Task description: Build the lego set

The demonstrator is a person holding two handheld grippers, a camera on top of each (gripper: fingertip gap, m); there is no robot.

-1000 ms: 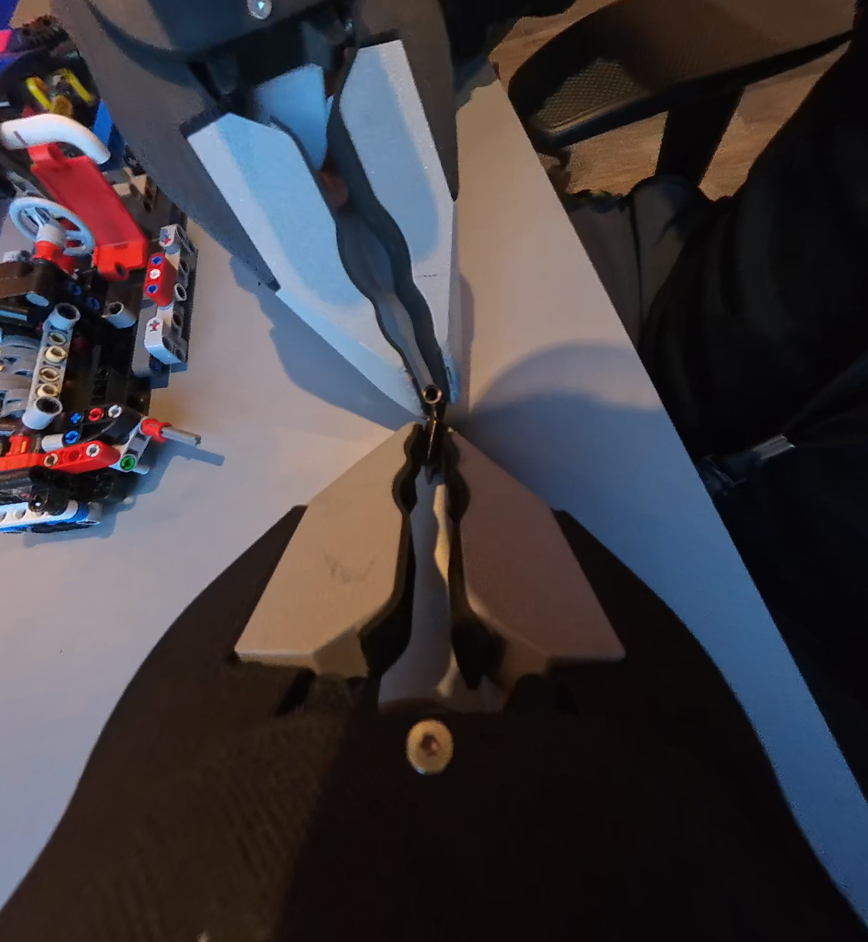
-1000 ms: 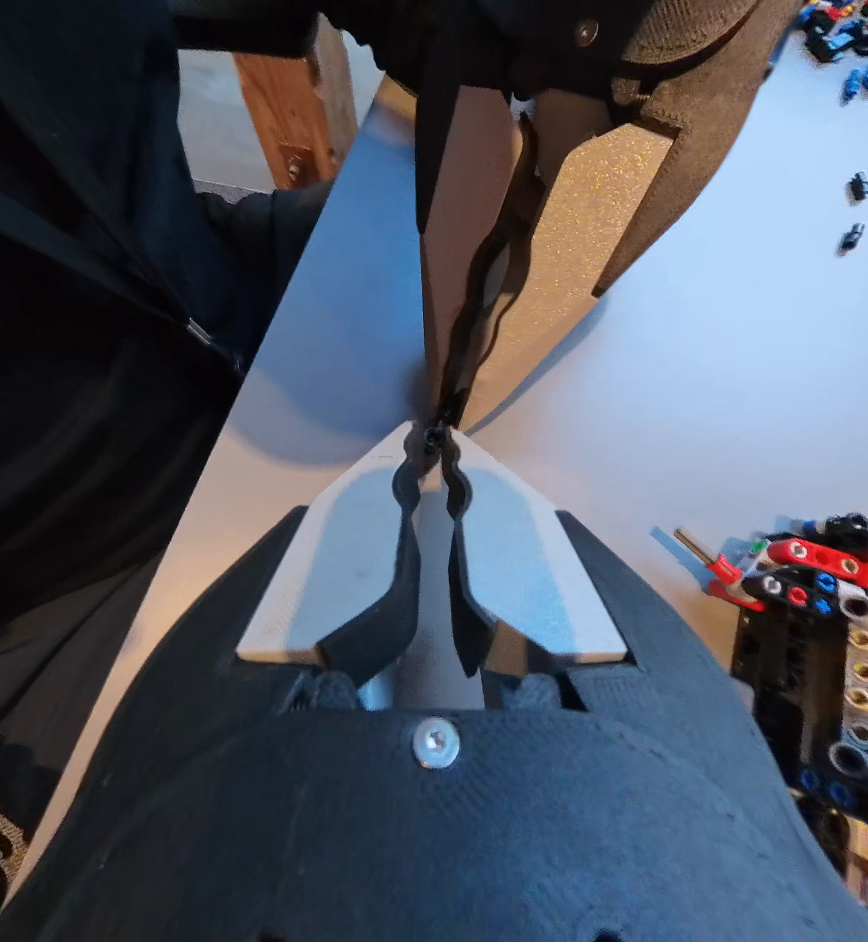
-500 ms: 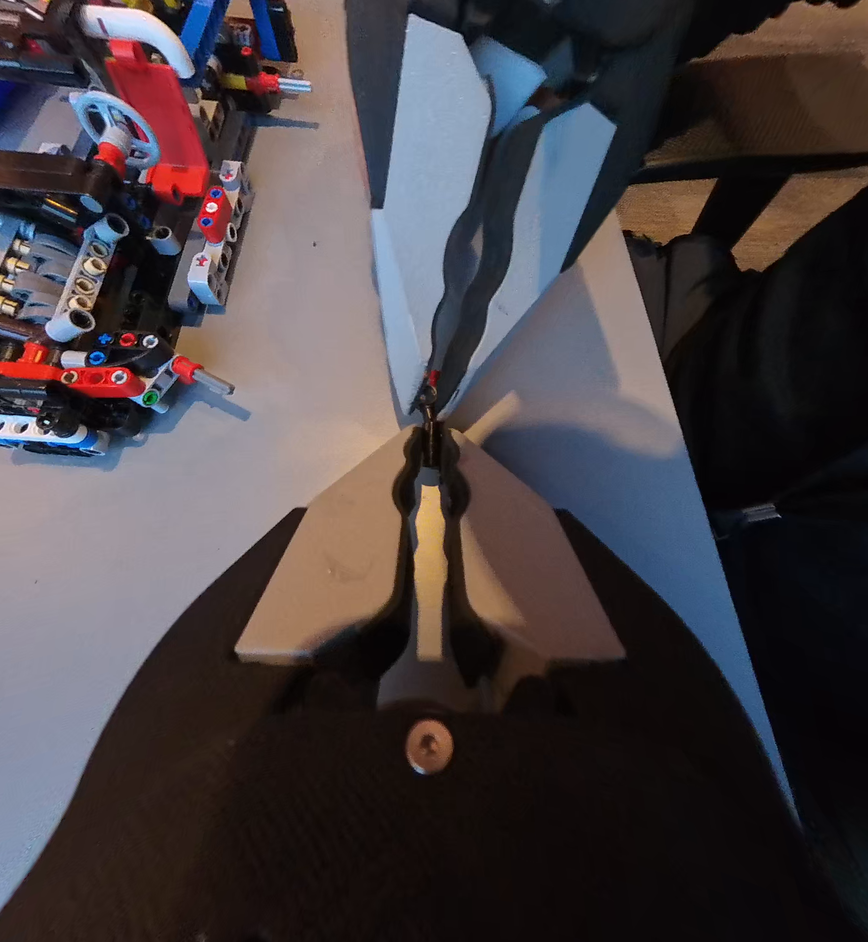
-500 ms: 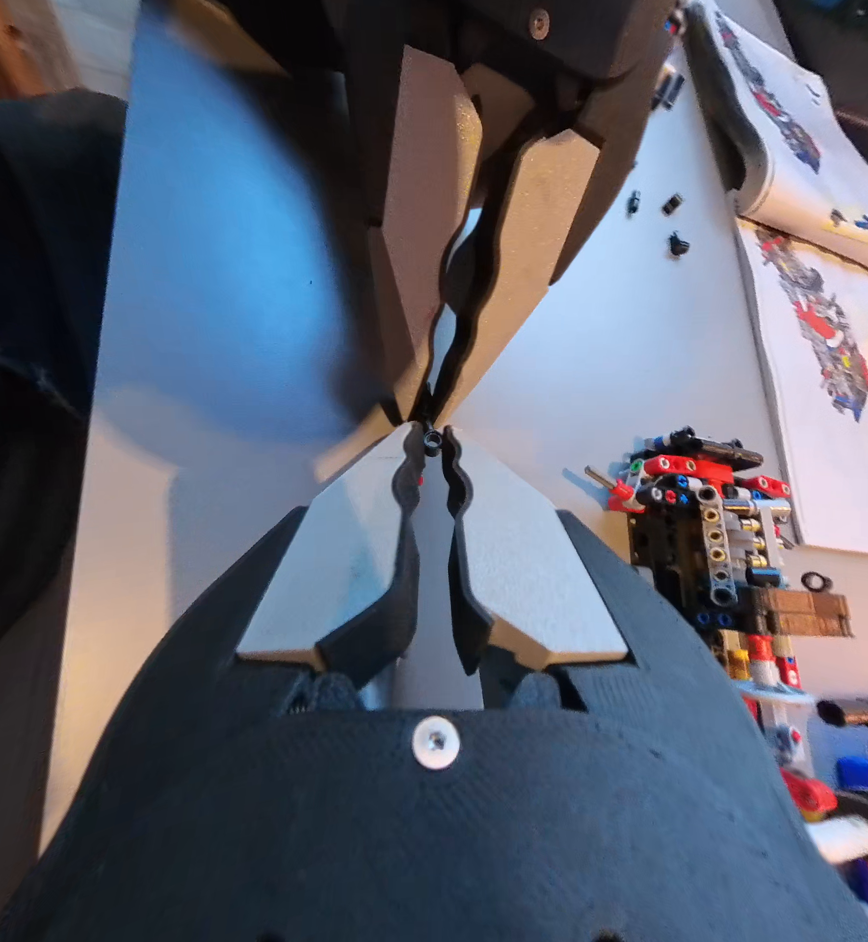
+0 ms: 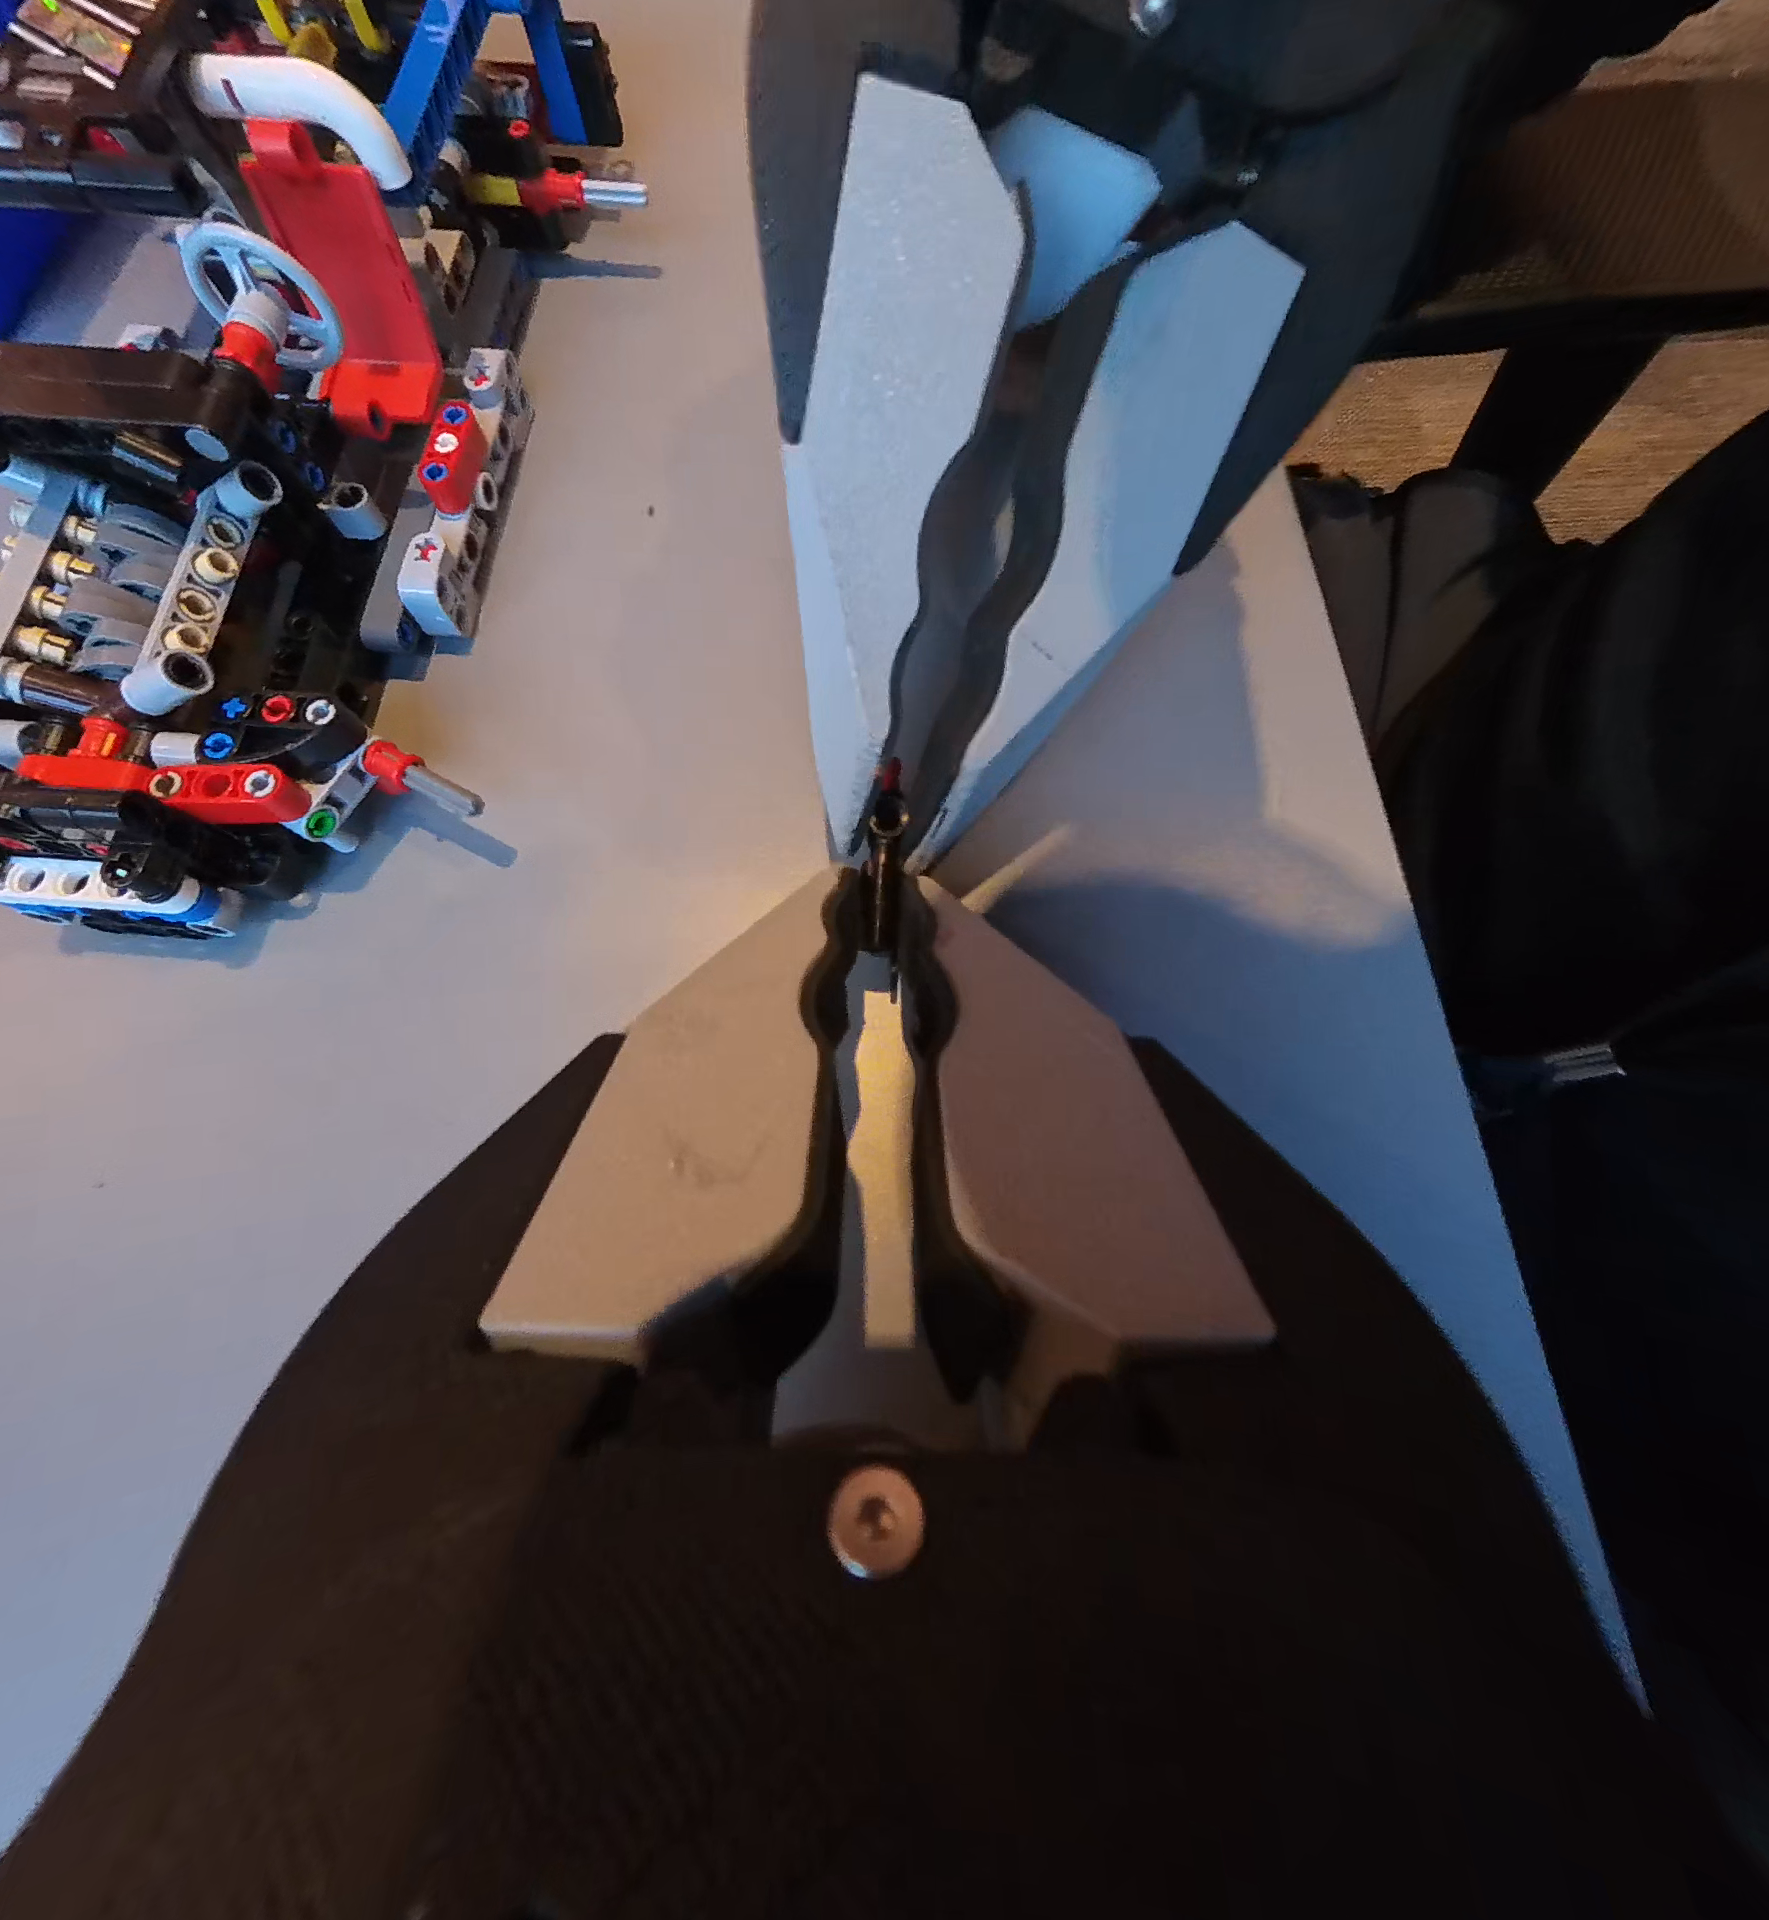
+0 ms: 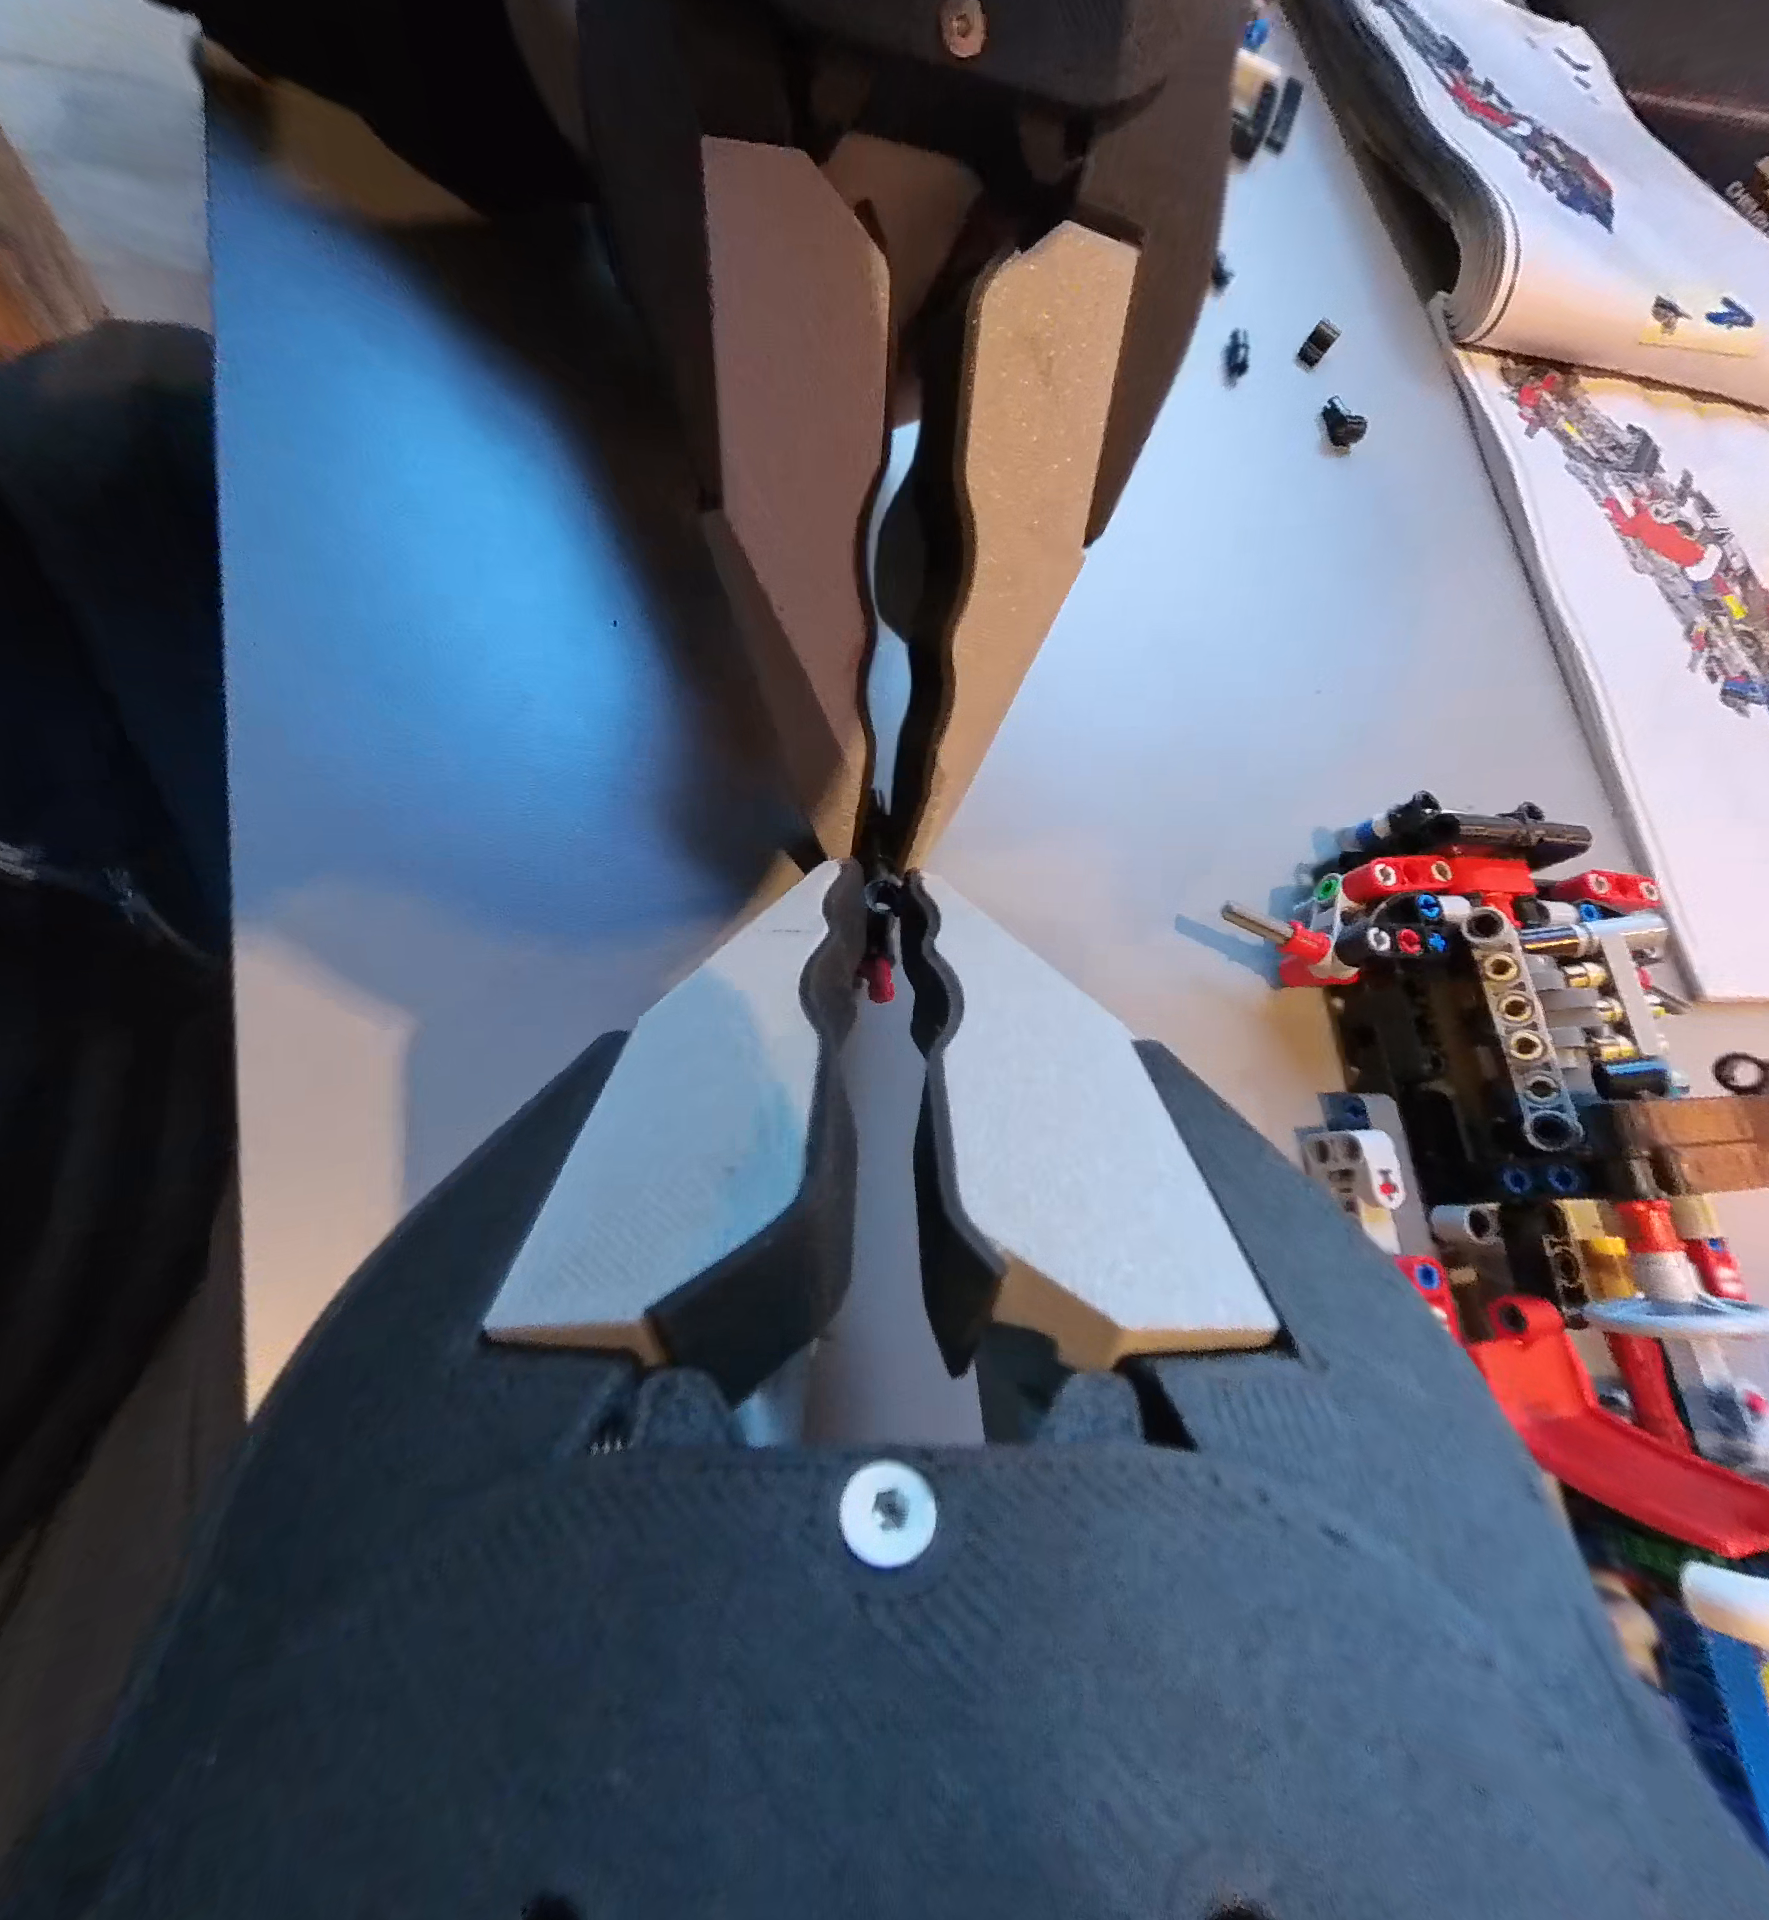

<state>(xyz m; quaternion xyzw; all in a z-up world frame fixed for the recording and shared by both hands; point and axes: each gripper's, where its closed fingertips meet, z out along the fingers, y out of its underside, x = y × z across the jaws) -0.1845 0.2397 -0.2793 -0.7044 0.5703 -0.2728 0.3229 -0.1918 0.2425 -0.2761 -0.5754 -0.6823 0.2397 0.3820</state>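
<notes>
My left gripper (image 5: 880, 902) is shut on a thin black pin (image 5: 877, 883) that sticks out of its tips. My right gripper (image 6: 886, 902) meets it tip to tip and is shut on a small black connector with a red pin (image 6: 874, 971) behind it. In the left wrist view the right gripper (image 5: 899, 821) comes down from above, with the red pin's end (image 5: 891, 772) showing between its pads. In the right wrist view the left gripper (image 6: 886, 840) comes from above. The two small parts touch above the white table (image 5: 599, 665). The partly built lego vehicle (image 5: 184, 582) lies to the left.
The vehicle also shows in the right wrist view (image 6: 1503, 1018), with the open instruction booklet (image 6: 1669, 582) behind it and a few loose black pins (image 6: 1340, 421) on the table. The table edge (image 5: 1379, 831) is close by, with a person's dark clothing (image 5: 1638, 779) beyond it.
Both grippers stayed tip to tip while swinging round, bringing the vehicle and booklet further into view. The red pin now shows between the right gripper's pads.
</notes>
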